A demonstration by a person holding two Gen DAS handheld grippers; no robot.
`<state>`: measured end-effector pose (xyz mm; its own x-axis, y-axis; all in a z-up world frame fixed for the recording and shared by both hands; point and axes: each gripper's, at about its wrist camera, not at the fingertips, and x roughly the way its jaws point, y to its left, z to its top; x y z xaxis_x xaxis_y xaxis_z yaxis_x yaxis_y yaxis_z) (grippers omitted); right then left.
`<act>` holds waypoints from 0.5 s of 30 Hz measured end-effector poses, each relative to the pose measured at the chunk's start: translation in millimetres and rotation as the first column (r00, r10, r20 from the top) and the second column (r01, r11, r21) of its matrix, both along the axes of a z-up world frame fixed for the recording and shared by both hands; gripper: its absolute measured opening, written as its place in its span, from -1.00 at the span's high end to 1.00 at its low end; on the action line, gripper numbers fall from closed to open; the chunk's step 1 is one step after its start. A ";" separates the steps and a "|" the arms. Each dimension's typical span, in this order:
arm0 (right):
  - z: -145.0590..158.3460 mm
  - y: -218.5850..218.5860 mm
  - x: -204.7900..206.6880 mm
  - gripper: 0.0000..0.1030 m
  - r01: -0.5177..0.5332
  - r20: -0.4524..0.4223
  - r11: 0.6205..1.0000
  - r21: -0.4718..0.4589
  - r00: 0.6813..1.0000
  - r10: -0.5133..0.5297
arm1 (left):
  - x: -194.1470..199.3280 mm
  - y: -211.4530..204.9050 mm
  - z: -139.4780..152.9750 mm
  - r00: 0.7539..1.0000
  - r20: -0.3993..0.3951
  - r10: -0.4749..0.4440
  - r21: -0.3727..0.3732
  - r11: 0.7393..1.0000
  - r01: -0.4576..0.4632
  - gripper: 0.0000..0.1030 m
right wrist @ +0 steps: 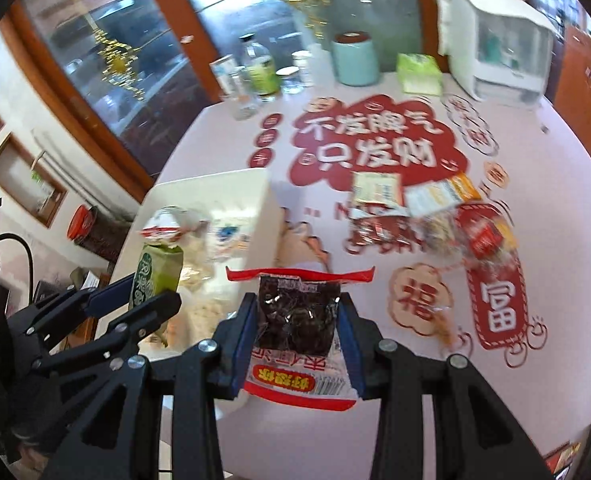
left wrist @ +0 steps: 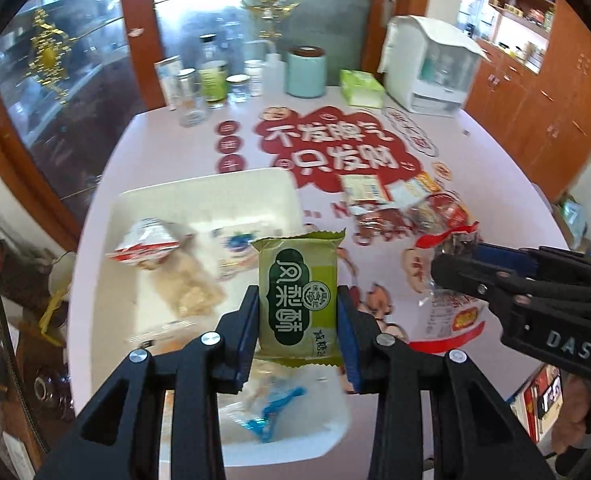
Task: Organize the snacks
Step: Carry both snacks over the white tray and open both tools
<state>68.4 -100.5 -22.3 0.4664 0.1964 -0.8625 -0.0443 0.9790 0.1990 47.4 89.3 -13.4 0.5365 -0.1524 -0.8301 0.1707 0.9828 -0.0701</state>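
Observation:
My left gripper is shut on a green pineapple-cake packet and holds it above the white tray. The tray holds several snack packets. My right gripper is shut on a red-and-clear packet of dark dried fruit, above the table just right of the tray. In the left wrist view the right gripper and its packet show at the right. In the right wrist view the left gripper and green packet show at the left.
A pile of loose snack packets lies on the pink printed tablecloth to the right of the tray. At the far edge stand bottles and jars, a teal canister, a green tissue box and a white dispenser.

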 end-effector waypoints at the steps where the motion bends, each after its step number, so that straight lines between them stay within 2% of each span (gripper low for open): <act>1: 1.4 9.6 1.2 0.24 -0.018 0.000 1.000 0.001 1.000 0.018 | -1.3 4.7 -1.2 1.000 0.001 0.011 0.002 1.000 -0.011 0.32; 15: -4.8 89.4 4.5 0.23 -0.155 -0.031 0.988 -0.003 0.987 0.155 | 0.3 65.4 -14.5 0.992 0.010 0.129 0.067 0.989 -0.129 0.32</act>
<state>72.9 -11.2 -27.2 0.4042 0.2596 -0.8771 -0.1895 0.9618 0.1974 47.6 154.7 -27.9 0.5524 -0.0256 -0.8332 0.0422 0.9991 -0.0027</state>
